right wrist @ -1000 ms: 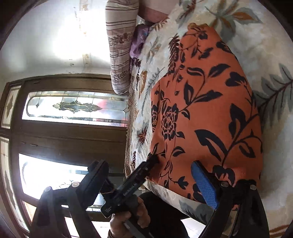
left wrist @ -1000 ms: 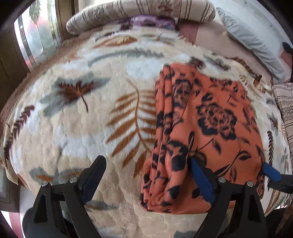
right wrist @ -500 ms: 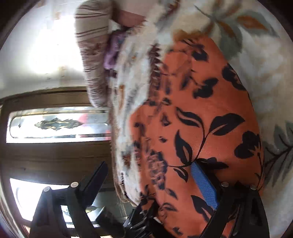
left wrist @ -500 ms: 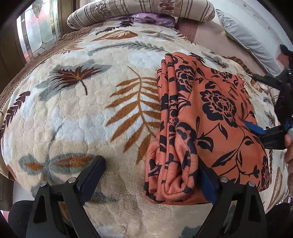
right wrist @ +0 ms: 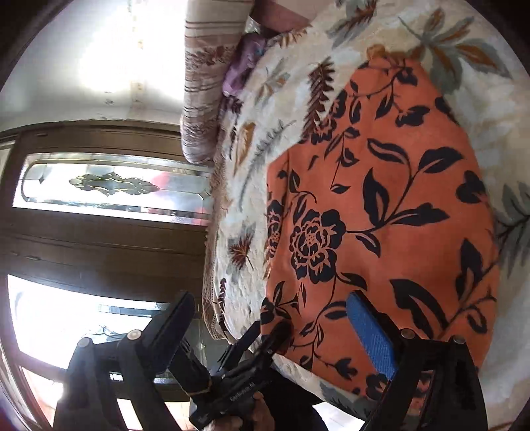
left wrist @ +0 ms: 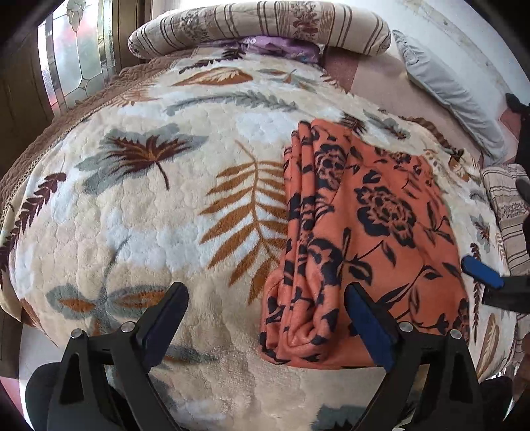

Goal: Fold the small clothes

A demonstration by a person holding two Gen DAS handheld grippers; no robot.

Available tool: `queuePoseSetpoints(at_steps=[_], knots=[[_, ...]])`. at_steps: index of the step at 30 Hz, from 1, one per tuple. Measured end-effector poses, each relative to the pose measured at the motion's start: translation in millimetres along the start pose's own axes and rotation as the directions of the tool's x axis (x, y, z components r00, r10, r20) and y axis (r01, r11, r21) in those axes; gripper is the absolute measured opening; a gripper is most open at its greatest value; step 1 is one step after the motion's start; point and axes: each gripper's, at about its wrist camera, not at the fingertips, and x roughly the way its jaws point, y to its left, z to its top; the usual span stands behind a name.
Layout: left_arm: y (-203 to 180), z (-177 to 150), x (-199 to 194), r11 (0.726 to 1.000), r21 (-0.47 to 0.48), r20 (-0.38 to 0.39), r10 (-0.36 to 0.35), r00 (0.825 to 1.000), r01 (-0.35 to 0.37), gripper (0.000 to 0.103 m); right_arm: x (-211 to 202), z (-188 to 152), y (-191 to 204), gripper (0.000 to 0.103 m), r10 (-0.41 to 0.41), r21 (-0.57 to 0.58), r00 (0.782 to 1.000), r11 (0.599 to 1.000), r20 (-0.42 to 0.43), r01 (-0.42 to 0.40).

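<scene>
Plush fleece blanket [left wrist: 139,212], cream with grey, brown and rust leaf print: spread over the bed as the working surface, so that the garment is carried flat and soft.

Striped bolster [left wrist: 258,26]: laid along the far edge of the bed, with a purple cloth [left wrist: 278,46] tucked just under it; both are kept well apart from the work. A grey pillow [left wrist: 453,96] is seen at the far right corner.

Orange garment with black floral print [left wrist: 371,232]: placed toward the near right part of the bed, its near end close to the near edge. It is already folded into a long panel; several layers are stacked along its left side, where the folded edges are bunched into ridges. The stage is judged to be late, with a crosswise fold or a final smoothing probably remaining.

Left gripper [left wrist: 265,318]: held low at the near edge, its jaws spread wide. One finger is set on bare blanket, the other against the near end of the garment, straddling the bunched side; nothing is pinched. The position is judged to suit a grasp of that thick edge.

Right gripper [right wrist: 271,328]: held at the garment's right side, tilted sideways, jaws spread wide. Its blue pad [right wrist: 371,335] is seen over the cloth; contact cannot be told.
</scene>
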Motion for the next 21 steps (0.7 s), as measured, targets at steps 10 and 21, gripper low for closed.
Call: queuePoseSetpoints(at_steps=[10, 21], knots=[[-45, 12, 25, 0.994, 0.105, -0.011, 0.020, 1.000, -0.019, 0.096, -50, -22, -91, 0.094, -0.129, 0.113, 0.988, 0.986, 0.090, 0.119], [-27, -2, 43, 0.997, 0.057, -0.024, -0.041, 0.999, 0.042, 0.099, -2, -37, -27, 0.039, -0.512, -0.198, 0.850, 0.827, 0.123, 0.527]])
